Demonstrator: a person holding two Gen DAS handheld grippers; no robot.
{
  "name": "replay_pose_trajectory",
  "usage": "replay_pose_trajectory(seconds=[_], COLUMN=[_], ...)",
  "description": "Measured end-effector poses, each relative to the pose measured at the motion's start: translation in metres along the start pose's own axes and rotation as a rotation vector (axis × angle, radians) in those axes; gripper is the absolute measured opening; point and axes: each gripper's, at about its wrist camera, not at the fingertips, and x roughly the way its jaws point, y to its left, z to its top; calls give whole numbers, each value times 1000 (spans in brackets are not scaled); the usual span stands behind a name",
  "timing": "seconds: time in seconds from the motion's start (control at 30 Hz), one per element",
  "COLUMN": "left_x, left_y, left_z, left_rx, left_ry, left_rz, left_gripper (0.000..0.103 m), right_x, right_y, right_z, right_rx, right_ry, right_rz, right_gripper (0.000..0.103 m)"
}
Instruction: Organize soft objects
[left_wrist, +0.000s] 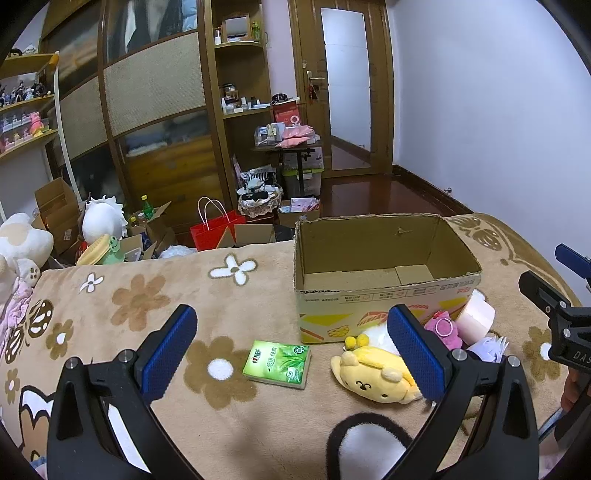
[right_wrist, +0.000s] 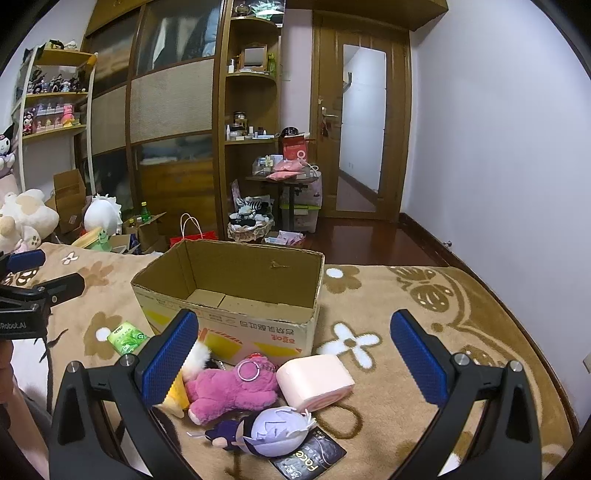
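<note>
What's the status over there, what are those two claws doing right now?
Left gripper open, empty; right gripper same. Cardboard box empty; pink plush, yellow plush on blanket. Nothing blocking.

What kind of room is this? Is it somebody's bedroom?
Most likely a bedroom. A flowered blanket covers what looks like a bed, a big wooden wardrobe lines the wall, and plush toys such as the pink plush lie beside a cardboard box.

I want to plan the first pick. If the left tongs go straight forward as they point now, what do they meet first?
Probably the green tissue pack, lying on the blanket between the open left tongs. The yellow plush lies off to the right; depth is hard to judge.
</note>
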Motion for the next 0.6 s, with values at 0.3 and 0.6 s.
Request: replay_pose_trajectory(seconds=[0.3, 0.6], left_x=[0, 0], left_y=[0, 1], left_z=[-1, -1], left_rx=[1, 2], left_ry=[-1, 0], left_rz=[0, 2], left_gripper=[102, 102], right_x=[1, 2], right_y=[-1, -1], right_z=[0, 1], right_rx=[-2, -5], right_ry=[1, -6], right_rz=[-2, -14], right_gripper=[103, 103])
